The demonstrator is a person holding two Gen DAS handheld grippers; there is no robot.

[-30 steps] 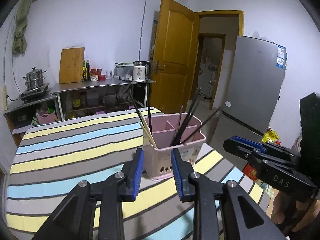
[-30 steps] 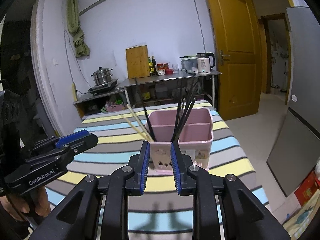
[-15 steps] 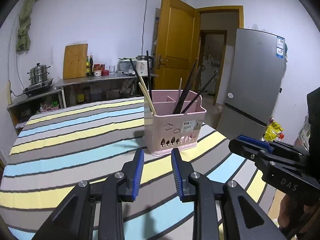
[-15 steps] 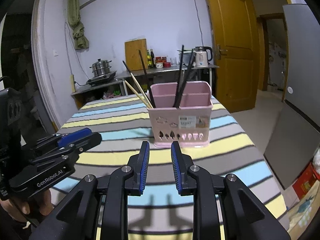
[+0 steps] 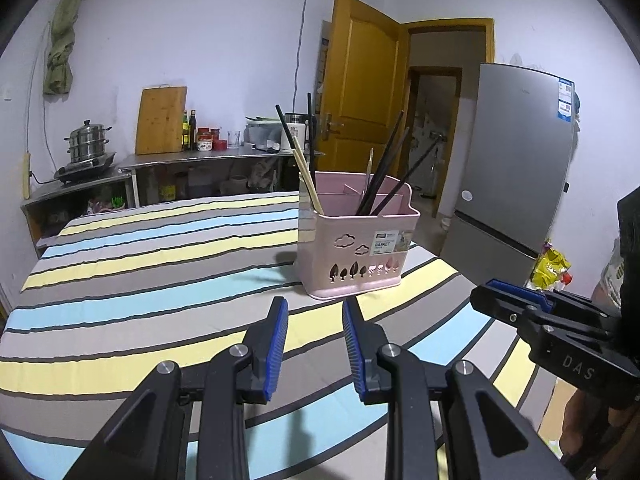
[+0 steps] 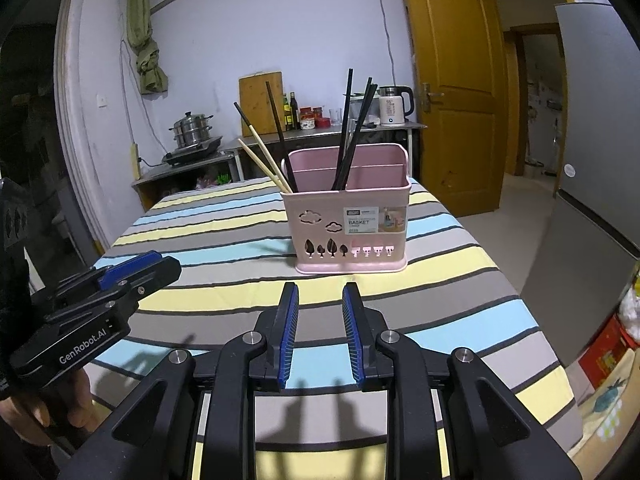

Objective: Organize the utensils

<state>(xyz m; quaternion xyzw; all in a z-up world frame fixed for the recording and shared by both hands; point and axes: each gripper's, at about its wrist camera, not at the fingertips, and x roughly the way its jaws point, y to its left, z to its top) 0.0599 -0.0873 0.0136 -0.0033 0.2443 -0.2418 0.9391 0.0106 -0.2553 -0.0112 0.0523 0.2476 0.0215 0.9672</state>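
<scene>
The pink basket (image 6: 347, 220) stands upright on the striped tabletop (image 6: 224, 240), toward its far right part, well ahead of both grippers and touching neither. It is a rectangular plastic holder with rounded corners, a raised back wall and inner partitions that split it into compartments. The front wall carries cut-out clouds, a row of cut-out trees and mushroom shapes near the base, and a paper label printed "BASKET" at the upper right. In the left compartment, two pale wooden chopsticks (image 6: 262, 158) lean out to the left together with two black chopsticks (image 6: 280, 120). In a compartment nearer the middle, a bundle of black chopsticks (image 6: 354, 128) stands nearly upright, fanning slightly to the right. In the left wrist view, one thin pale utensil (image 5: 369, 168) also rises from the rear section; its type cannot be told. The tabletop cloth shows yellow, light blue and grey bands separated by thin dark lines. The left hand-held gripper (image 5: 315, 340) hovers low over the cloth with its blue-padded fingers parted and nothing between them. The right hand-held gripper (image 6: 320, 320) is likewise above the cloth, directly in front of the basket; its jaws have just been opening slightly and stand apart with nothing between them. Each gripper appears at the edge of the other's view, held by a hand (image 6: 36, 404).
</scene>
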